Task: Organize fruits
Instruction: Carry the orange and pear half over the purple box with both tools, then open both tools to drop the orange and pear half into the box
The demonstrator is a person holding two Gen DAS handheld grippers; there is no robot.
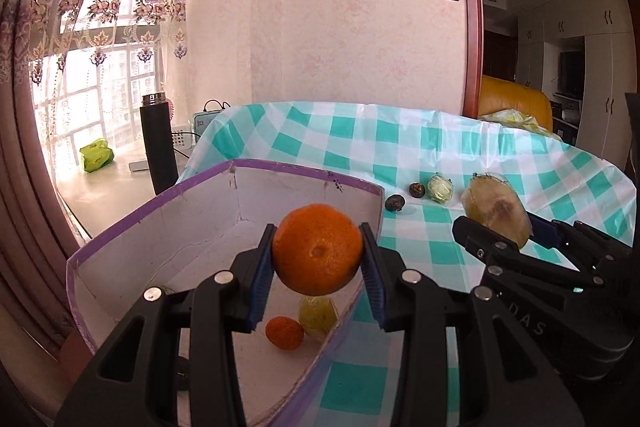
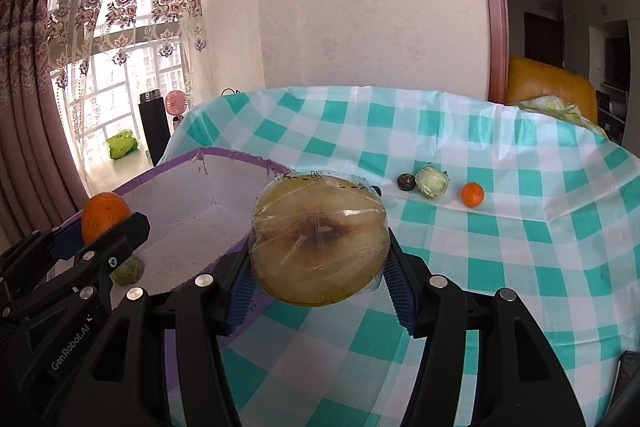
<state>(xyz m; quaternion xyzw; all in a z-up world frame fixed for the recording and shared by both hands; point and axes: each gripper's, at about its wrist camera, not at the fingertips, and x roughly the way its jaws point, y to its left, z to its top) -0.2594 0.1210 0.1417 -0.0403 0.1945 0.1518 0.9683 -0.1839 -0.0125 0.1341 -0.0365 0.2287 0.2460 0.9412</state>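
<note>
I have both grippers loaded: my left gripper [image 1: 318, 255] is clenched on a large orange [image 1: 317, 249], held above the open purple-rimmed box [image 1: 224, 173], and my right gripper [image 2: 318, 267] grasps a plastic-wrapped cut fruit half [image 2: 320, 239] over the checked tablecloth [image 2: 520, 267], just beside the box's near corner. Inside the box I see a small orange fruit [image 1: 284, 332] and a yellow-green one [image 1: 318, 315] lying almost directly under the orange; if I let go from this height, I judge it could land on them and bruise them, or bounce over the low wall. The wrapped half worries me more: the film looks slick, only its edges sit against the blue pads [image 2: 400, 287], and a tilt could let it slip out. The two grippers are also close, so swinging the right one toward the box risks a knock against the left. Two dark fruits [image 1: 416, 190], a pale netted one [image 1: 440, 188] and a small orange [image 2: 472, 194] wait further back on the cloth.
</note>
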